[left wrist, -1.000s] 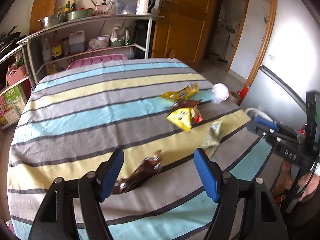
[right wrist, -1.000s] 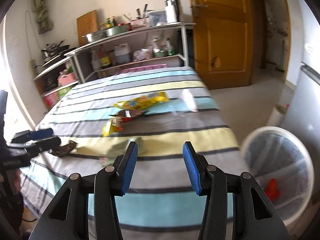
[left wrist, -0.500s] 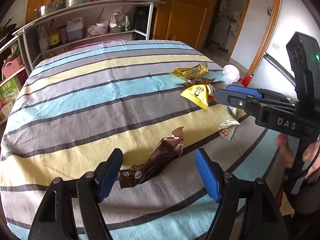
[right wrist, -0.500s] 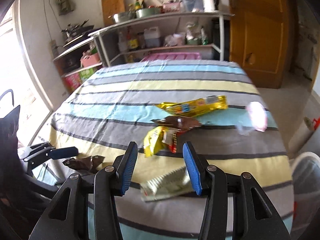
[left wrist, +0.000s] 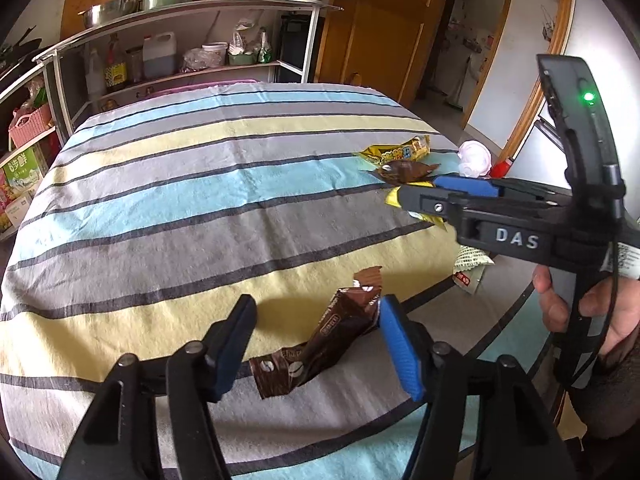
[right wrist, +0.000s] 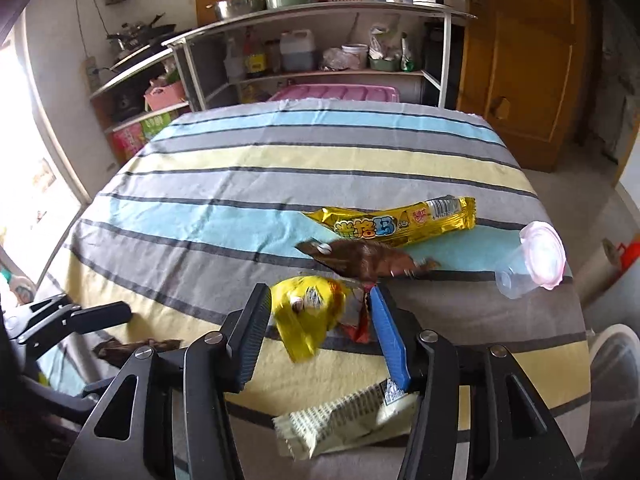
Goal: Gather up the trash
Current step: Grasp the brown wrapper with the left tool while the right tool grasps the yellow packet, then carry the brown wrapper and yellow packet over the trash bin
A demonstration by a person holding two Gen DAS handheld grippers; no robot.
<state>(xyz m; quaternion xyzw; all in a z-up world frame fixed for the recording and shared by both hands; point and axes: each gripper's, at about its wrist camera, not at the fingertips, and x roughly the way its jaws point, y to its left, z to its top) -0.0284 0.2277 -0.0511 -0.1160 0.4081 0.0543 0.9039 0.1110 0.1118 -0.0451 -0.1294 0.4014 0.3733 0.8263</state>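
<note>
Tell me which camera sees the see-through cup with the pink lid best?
The right wrist view: the cup lies on its side on the striped cloth, whole and unblocked. In the left wrist view it is only a small pale blob far off, behind the right gripper.

Crumpled brown foil wrapper [left wrist: 320,340] lies lower centre; long gold wrapper [right wrist: 394,222], yellow packet [right wrist: 310,308], clear plastic cup [right wrist: 528,264] — mid-right, clustered.

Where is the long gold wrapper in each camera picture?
Left wrist view: the long gold wrapper lies far right on the table, beyond the right gripper.
Right wrist view: it lies at centre right, just beyond the brown wrapper.
Shared landmark: the clear cup.
</note>
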